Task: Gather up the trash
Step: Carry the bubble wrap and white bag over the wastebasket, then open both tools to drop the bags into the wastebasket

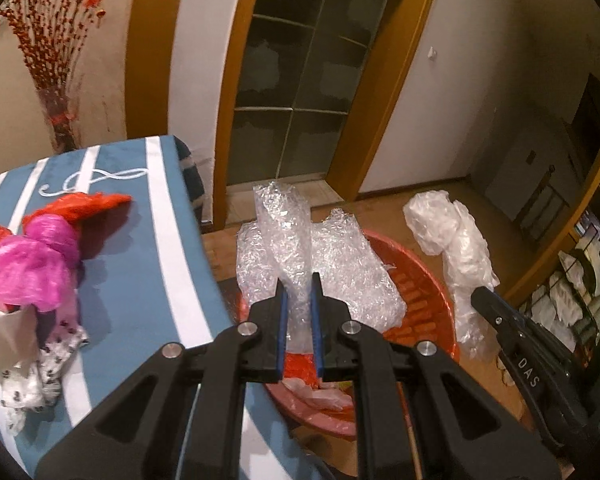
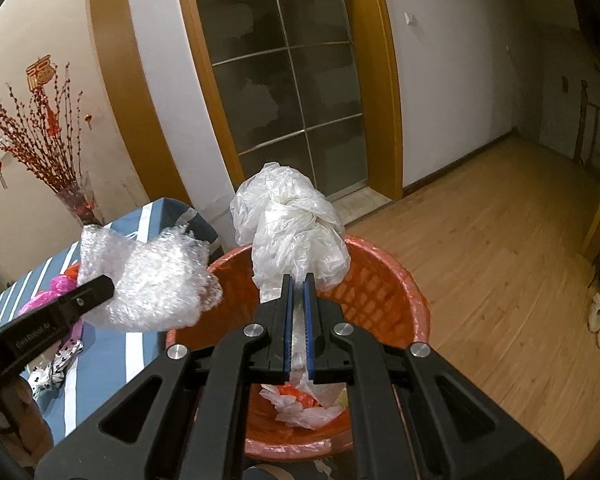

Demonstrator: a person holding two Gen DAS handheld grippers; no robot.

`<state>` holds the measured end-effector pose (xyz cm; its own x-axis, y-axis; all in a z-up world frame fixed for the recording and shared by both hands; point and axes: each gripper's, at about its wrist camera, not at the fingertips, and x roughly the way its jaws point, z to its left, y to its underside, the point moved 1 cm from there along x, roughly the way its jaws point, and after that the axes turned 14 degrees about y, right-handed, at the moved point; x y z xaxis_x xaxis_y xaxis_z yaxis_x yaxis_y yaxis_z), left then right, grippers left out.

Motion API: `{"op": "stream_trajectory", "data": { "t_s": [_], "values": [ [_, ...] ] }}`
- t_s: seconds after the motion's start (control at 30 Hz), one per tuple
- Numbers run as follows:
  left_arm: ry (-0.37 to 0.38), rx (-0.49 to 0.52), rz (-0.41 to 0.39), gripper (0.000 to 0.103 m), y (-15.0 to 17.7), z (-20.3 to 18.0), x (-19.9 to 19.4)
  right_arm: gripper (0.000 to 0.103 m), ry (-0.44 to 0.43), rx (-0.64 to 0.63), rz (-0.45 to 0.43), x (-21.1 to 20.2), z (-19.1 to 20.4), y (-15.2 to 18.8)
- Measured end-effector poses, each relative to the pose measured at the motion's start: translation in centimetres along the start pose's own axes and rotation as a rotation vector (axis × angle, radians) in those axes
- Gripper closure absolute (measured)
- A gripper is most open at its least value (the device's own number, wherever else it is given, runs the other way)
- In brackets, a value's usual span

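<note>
Clear bubble wrap (image 1: 300, 248) | long axis runs away from left tool (image 1: 299, 296)

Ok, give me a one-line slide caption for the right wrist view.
Right claw holds a crumpled white plastic bag over the orange bin, left claw bringing bubble wrap alongside.

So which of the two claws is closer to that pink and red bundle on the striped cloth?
Left. The left gripper, shut on bubble wrap, hangs by the cloth's edge near the bundle. The right gripper, holding a white bag, is over the basket's far side.
</note>
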<state>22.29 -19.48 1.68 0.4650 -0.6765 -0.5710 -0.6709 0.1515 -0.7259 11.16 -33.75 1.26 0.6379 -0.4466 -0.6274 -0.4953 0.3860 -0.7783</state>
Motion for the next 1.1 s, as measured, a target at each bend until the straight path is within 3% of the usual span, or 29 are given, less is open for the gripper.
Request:
{"op": "stream_trajectory", "data": {
  "t_s": [0.2, 0.37, 0.6, 0.7, 1.1],
  "values": [
    [0.013, 0.005, 0.043, 0.089, 0.8, -0.2, 2.1, 0.098, -0.003, 0.007, 0.03, 1.3, -0.1, 0.2],
    [0.008, 0.002, 0.082, 0.07, 1.7, 0.3, 3.6, 0.097, -0.001, 0.002, 0.057, 2.3, 0.0, 0.6],
    [-0.045, -0.013, 0.102, 0.052, 2.7, 2.0, 3.9, 0.066, 0.025, -0.005, 0.081, 2.9, -0.3, 1.9],
    [-0.081, -0.016, 0.102, 0.046, 3.0, 2.9, 3.3, 0.062, 0.034, -0.011, 0.088, 3.0, -0.3, 2.2],
    [-0.156, -0.057, 0.079, 0.042, 4.4, 6.4, -0.7, 0.061, 0.019, -0.041, 0.113, 2.1, 1.4, 3.2]
  ]
}}
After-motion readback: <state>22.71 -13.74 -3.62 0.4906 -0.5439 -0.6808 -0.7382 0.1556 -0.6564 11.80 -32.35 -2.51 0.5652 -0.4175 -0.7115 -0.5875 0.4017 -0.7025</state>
